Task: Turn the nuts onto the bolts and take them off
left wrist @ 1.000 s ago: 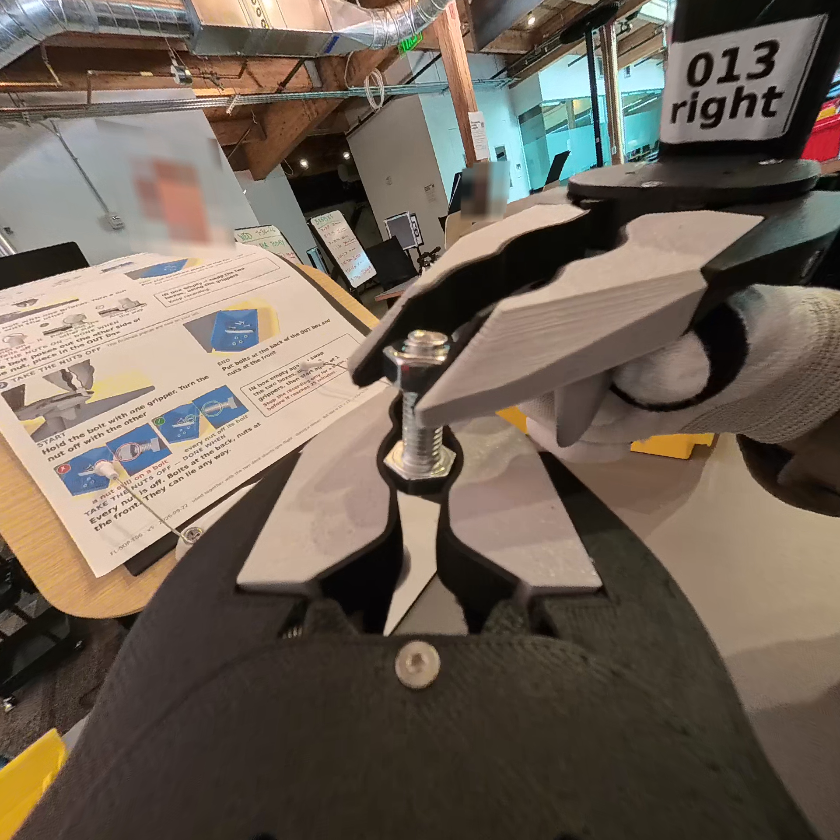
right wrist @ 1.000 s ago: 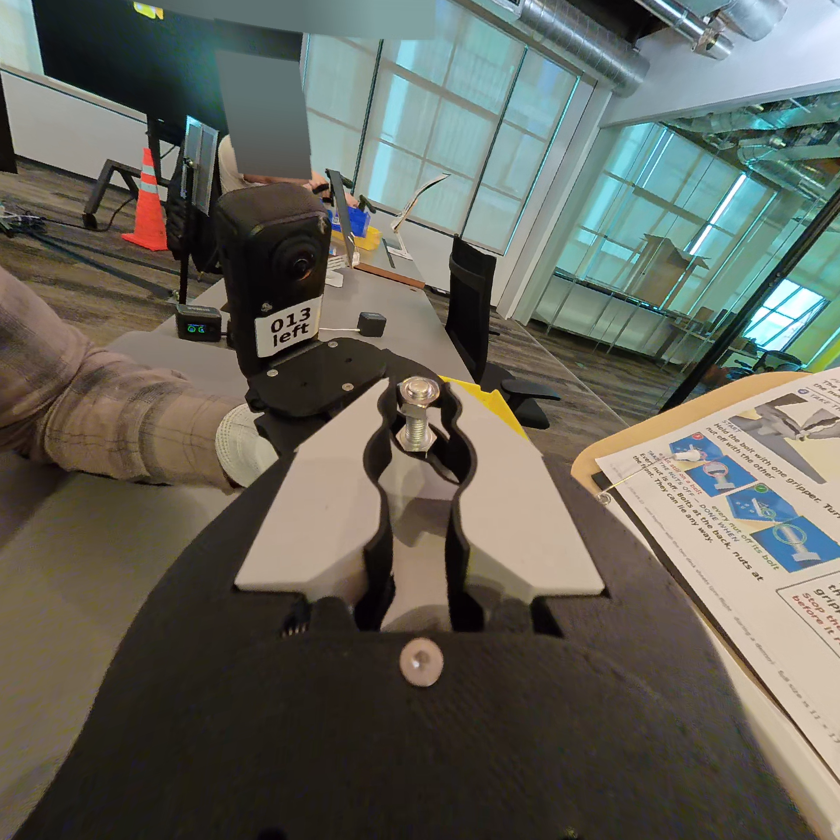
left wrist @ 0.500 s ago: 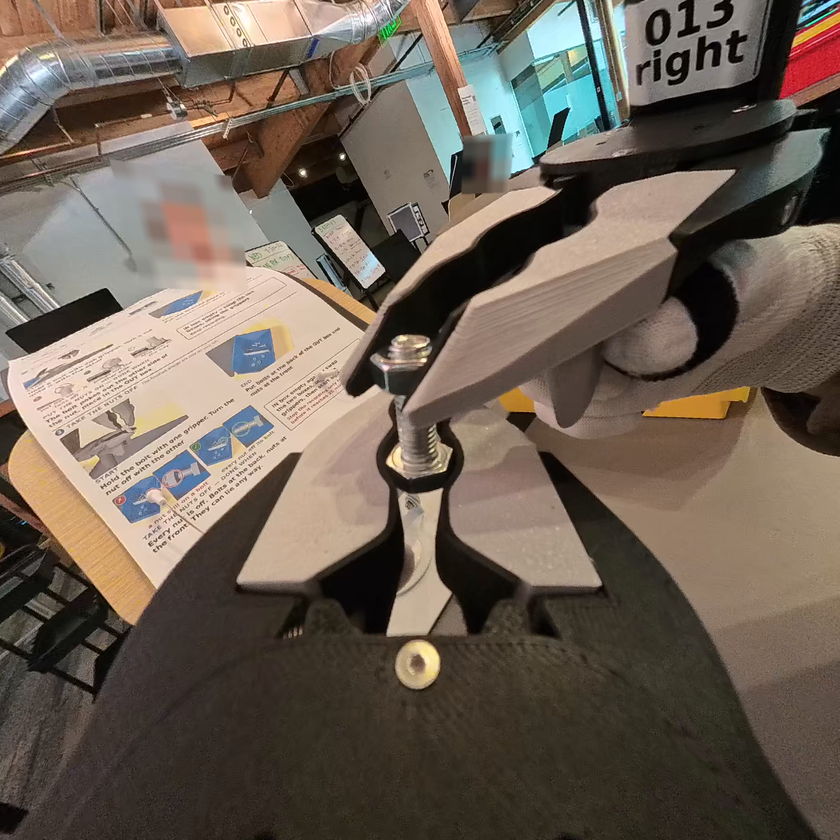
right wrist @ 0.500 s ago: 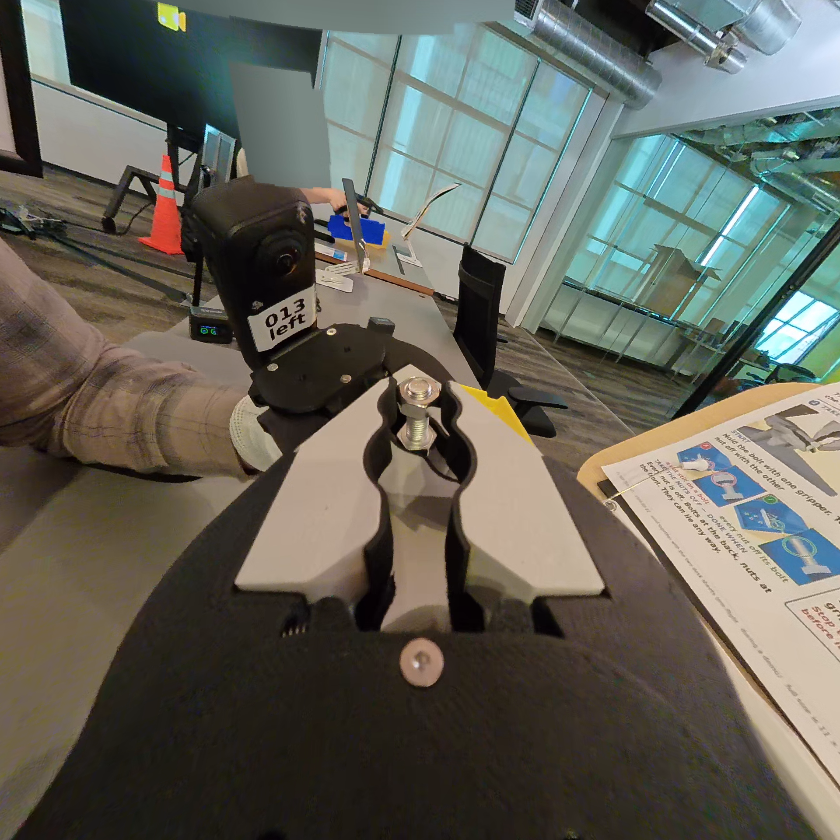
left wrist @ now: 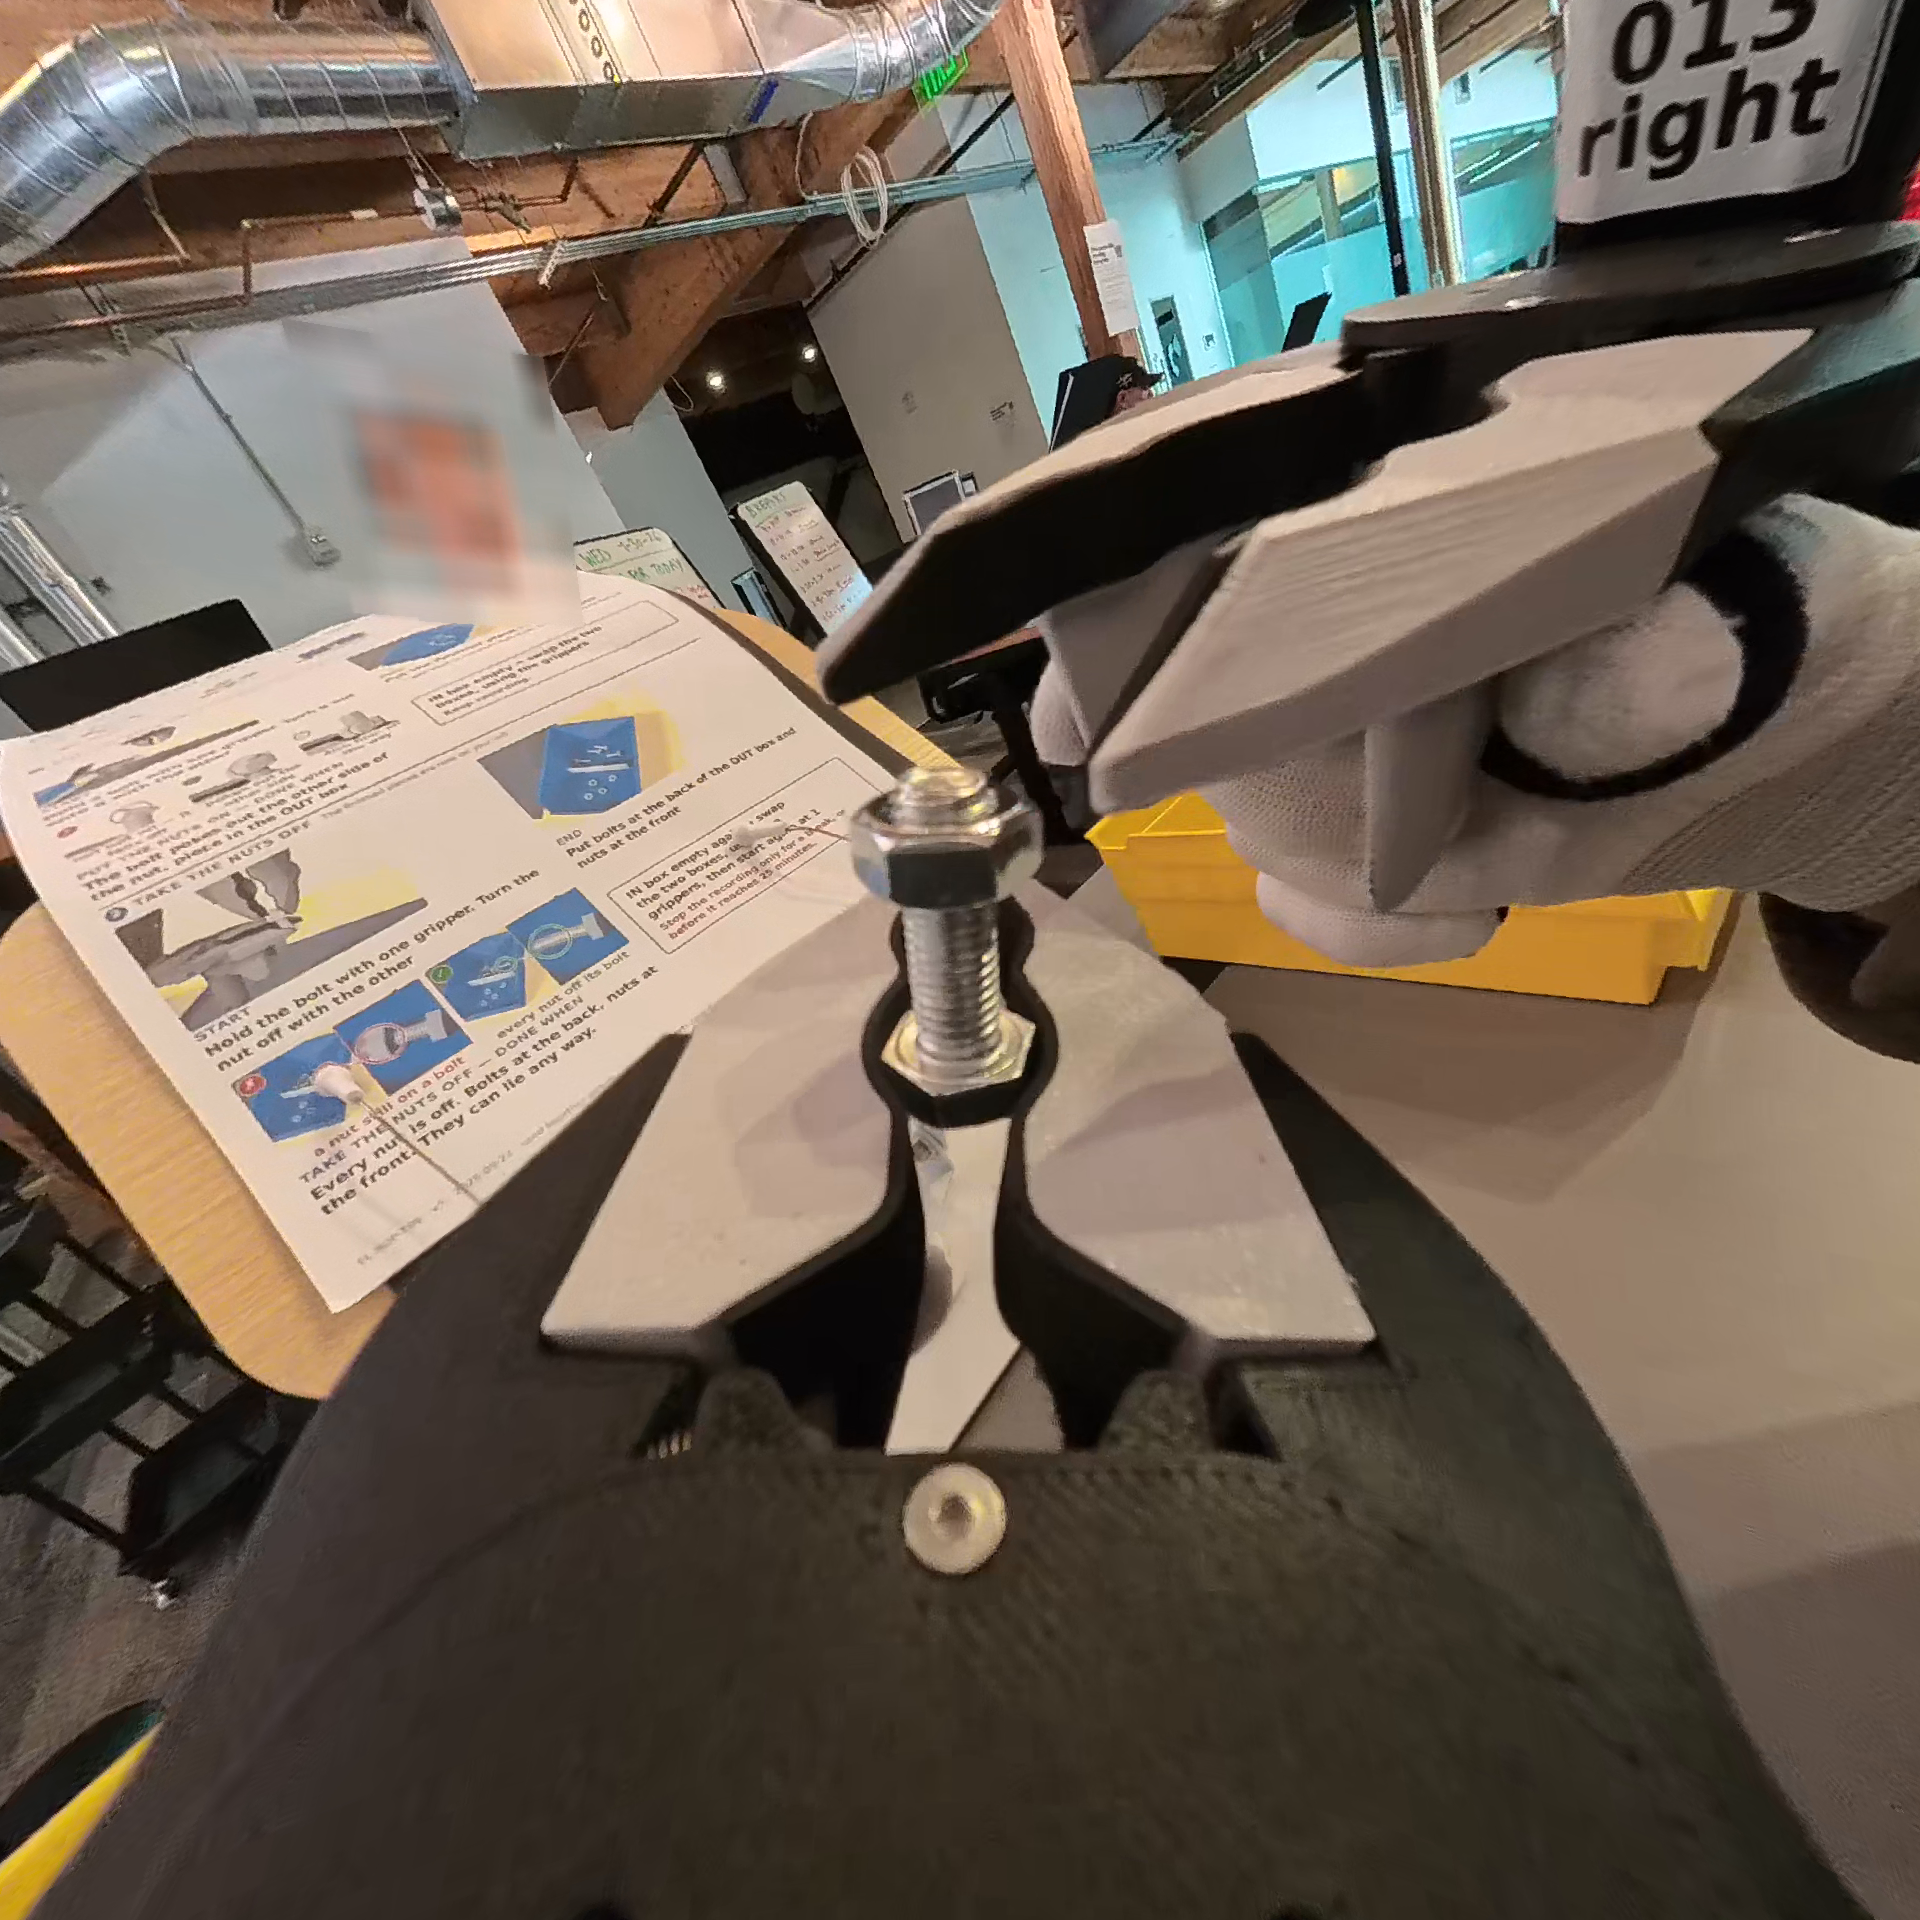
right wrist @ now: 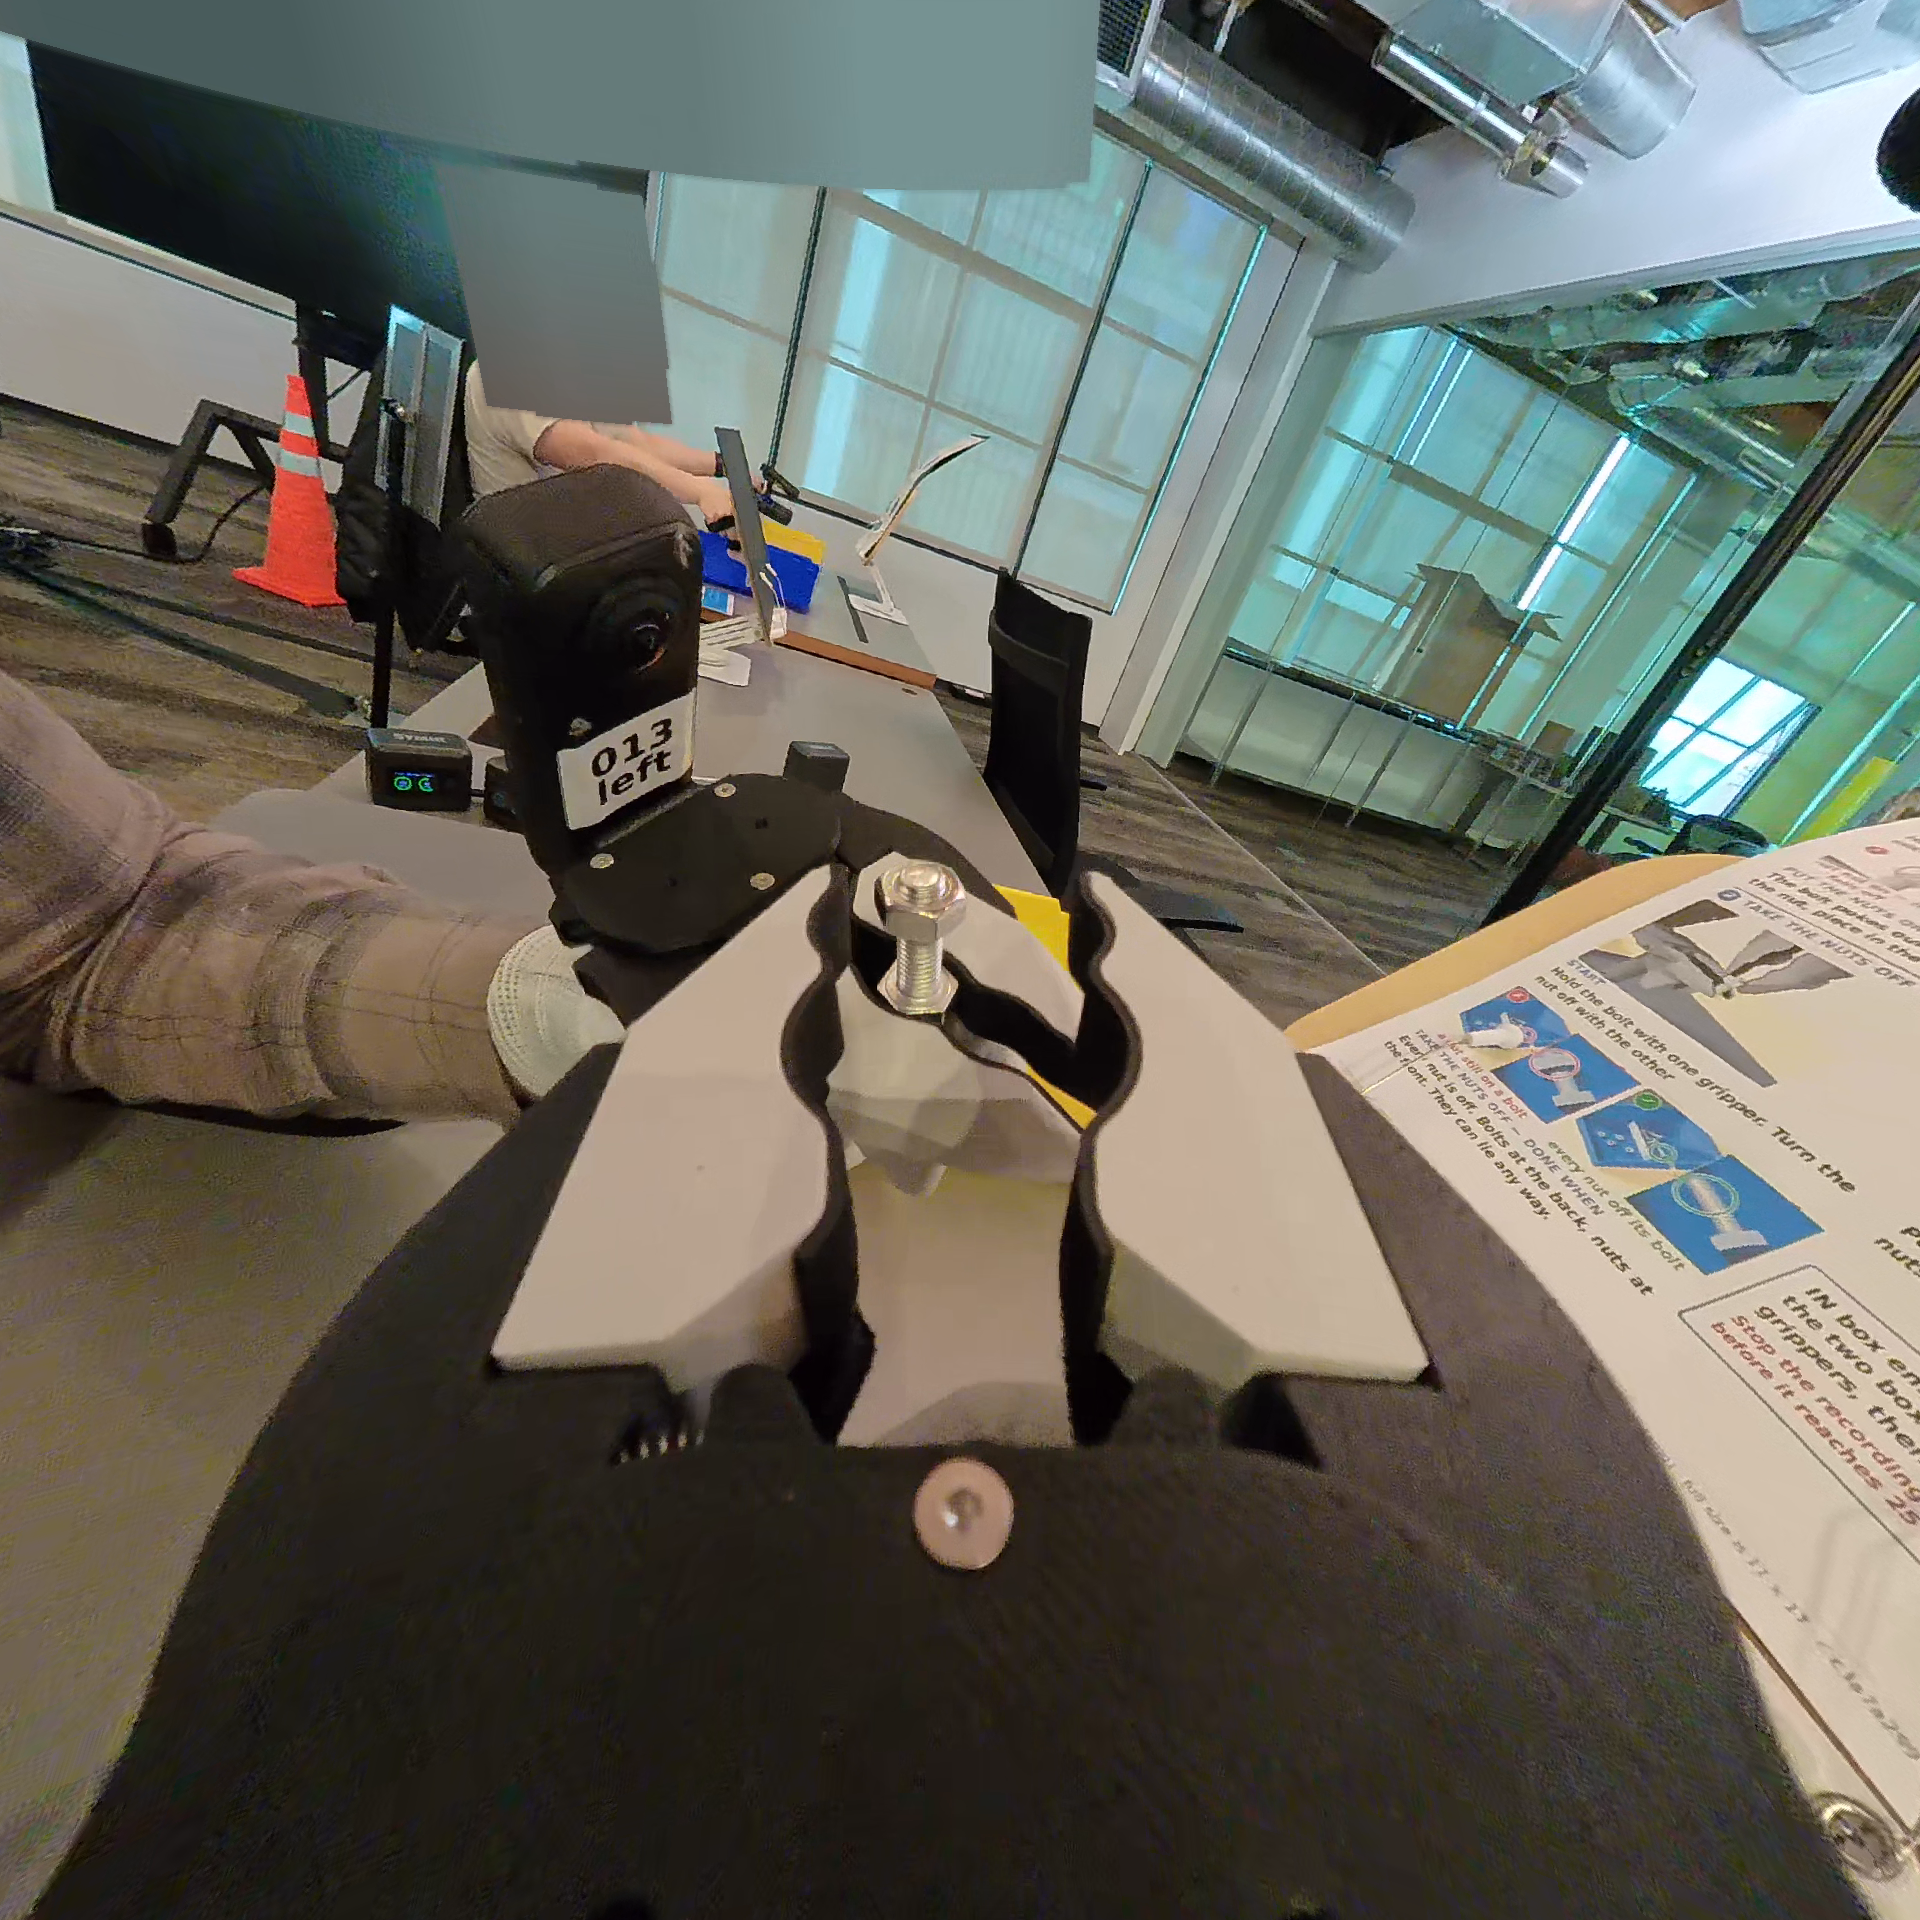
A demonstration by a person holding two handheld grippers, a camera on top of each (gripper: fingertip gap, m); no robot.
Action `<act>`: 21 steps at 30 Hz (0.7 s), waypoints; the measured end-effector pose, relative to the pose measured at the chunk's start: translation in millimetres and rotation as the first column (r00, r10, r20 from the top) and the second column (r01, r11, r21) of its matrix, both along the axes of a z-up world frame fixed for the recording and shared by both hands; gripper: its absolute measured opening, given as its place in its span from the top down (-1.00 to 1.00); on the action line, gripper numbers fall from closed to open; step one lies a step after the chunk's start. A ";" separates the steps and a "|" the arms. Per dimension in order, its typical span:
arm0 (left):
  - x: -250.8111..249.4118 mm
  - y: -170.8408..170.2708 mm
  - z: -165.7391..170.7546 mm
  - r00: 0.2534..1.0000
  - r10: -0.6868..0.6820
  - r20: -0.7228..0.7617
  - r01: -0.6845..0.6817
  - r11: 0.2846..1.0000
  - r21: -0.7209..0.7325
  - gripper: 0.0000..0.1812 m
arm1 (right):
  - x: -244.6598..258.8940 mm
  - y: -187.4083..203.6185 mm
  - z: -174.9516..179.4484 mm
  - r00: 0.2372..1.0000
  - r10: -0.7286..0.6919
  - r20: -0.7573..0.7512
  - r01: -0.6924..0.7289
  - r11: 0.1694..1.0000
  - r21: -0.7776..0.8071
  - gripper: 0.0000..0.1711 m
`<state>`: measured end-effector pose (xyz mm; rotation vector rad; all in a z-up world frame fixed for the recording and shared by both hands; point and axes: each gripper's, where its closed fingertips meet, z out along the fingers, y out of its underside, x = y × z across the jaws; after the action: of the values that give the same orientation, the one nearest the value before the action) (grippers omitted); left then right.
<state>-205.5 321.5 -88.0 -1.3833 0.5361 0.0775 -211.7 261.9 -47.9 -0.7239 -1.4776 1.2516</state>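
We pinch the bolt [left wrist: 951, 977] upright by its hex head in the left gripper [left wrist: 956, 1070]. The steel nut [left wrist: 945, 847] sits at the threaded tip, nearly off or barely on. Our right gripper [right wrist: 961, 997] hovers, fingers spread, clear of it.

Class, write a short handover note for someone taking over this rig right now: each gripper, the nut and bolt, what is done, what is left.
Left gripper: shut on the head of the bolt, which stands upright.
Right gripper: open, holding nothing, close to the nut but clear of it.
Nut: on the far end of the thread, well away from the head.
Done: nut and bolt are joined at the tip only.
Left: regrip the nut with the right gripper and turn it. Whether it is going on or coming off cannot be told from here.
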 end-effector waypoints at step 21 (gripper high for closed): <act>11.8 -6.9 3.6 0.997 -0.064 0.035 0.063 0.998 0.027 0.89 | -1.1 -2.2 -4.4 0.999 0.022 0.030 -0.021 1.000 -0.013 0.51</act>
<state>-193.7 314.7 -84.4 -1.3388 0.5474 0.0082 -212.8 259.7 -52.3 -0.7402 -1.5064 1.2726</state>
